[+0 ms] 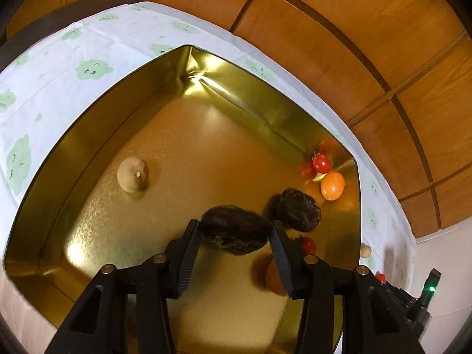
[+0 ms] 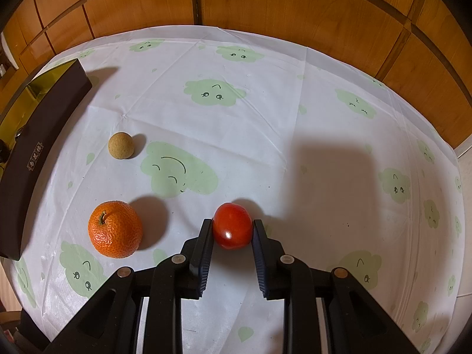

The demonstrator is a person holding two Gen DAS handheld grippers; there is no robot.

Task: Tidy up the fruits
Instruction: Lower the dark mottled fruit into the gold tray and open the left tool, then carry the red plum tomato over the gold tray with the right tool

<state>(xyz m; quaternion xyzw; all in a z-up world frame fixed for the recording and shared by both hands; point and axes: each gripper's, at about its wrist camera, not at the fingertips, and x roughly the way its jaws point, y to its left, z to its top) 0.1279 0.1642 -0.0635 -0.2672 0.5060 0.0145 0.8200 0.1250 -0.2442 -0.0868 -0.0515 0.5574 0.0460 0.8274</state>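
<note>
Two grippers, both busy. Biggest thing is the shiny gold rectangular metal tin [image 1: 188, 67] on the white tablecloth with green cloud faces [image 2: 265, 112]; it's clearly the collection box, and from the right wrist view it sits at about 9 o'clock.

Inside it: a dark wrinkly brown fruit [image 1: 299, 210] at roughly 3 o'clock, a smooth orange fruit [image 1: 332, 185] tucked into the far right corner with two small red cherry tomatoes [image 1: 321, 163] just beside it, and a tan round fruit [image 1: 132, 174] alone at 9 o'clock. A third little tomato peeks out beside the right finger.

The left gripper [image 1: 234, 231] has its jaws clamped on another dark brown oval fruit [image 1: 236, 233], low over the tin floor, so I'd guess it's mid-drop-off.

Out on the cloth, a dimpled orange mandarin with a stem [image 2: 115, 228] lies at 8 o'clock and a small beige ball-shaped fruit [image 2: 121, 145] at 10 o'clock, both waiting. The right gripper [image 2: 233, 230] jaws touch both sides of a glossy red tomato [image 2: 233, 225], which looks like a fresh pickup.
</note>
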